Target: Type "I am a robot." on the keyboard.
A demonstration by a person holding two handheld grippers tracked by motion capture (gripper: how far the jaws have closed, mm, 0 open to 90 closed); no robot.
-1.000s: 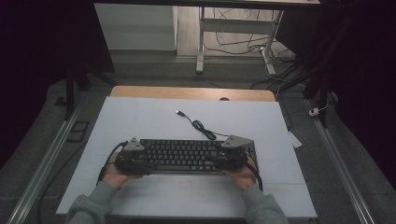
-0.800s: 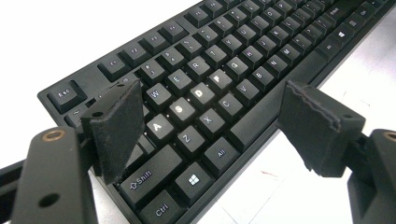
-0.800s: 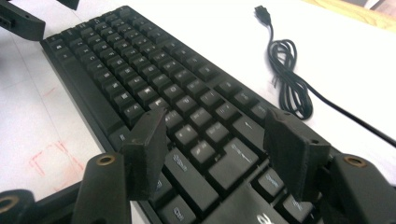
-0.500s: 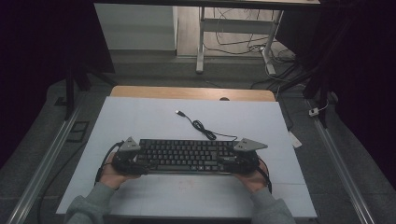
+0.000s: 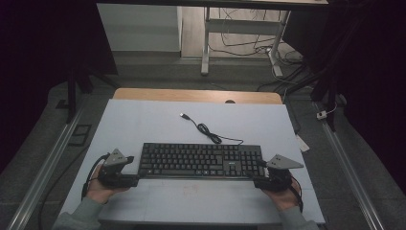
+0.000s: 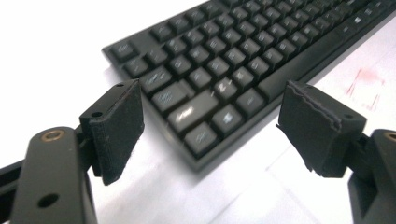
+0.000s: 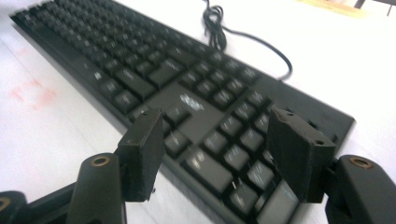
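Both grippers (image 5: 135, 179) (image 5: 256, 181) gape, apparently just clear of the keyboard's (image 5: 201, 159) ends.

Dim surroundings, overexposed, blurred close-ups

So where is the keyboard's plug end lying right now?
In the high view the USB plug lies on the white table top, behind the keyboard and left of centre, its cable curling back to the keyboard's far edge.
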